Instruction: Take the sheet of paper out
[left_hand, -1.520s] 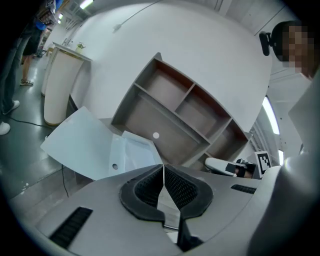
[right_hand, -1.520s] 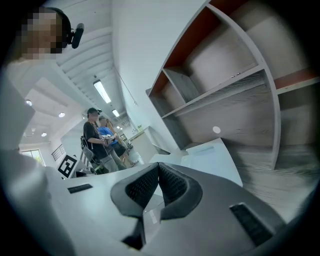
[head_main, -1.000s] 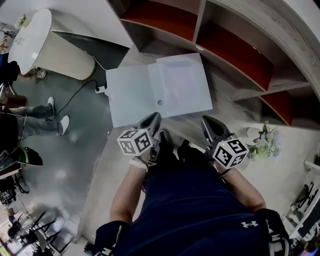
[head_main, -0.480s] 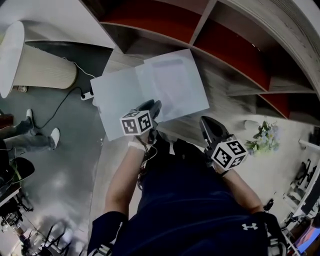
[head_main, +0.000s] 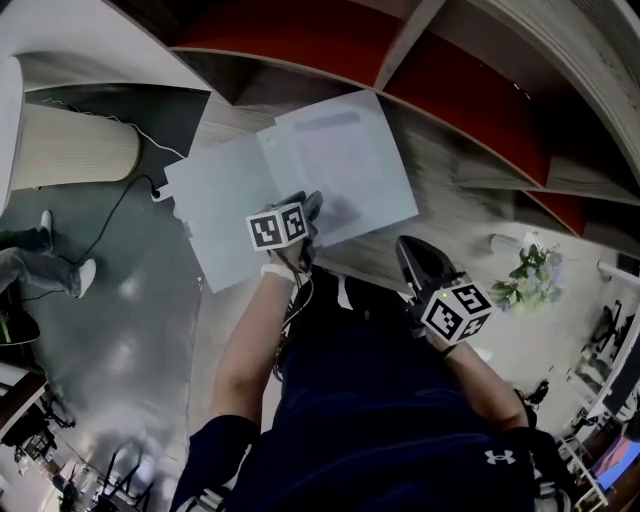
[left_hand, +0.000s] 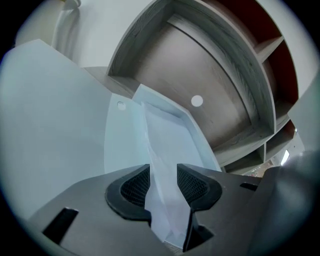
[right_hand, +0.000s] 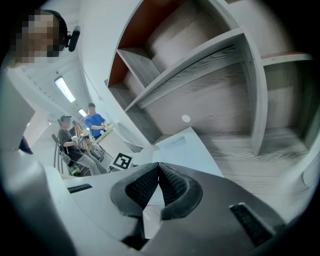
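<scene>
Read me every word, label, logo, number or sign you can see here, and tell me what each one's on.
No readable words or numbers anywhere.
Left marker cube: black-and-white square codes, no letters.
Right marker cube: the same kind of codes.
Dark garment: a white logo, no lettering.
Sheet of paper: a faint grey strip near its top edge, too blurred to read.

Hand-held gripper (right_hand: 158, 167) closed, white folder (right_hand: 190, 149) ahead, wooden shelves (right_hand: 200, 55)

Red-backed wooden shelves (head_main: 455, 95) span the top of the head view, flowers (head_main: 528, 275) sit at right, a pale ribbed pedestal (head_main: 70, 150) at upper left
</scene>
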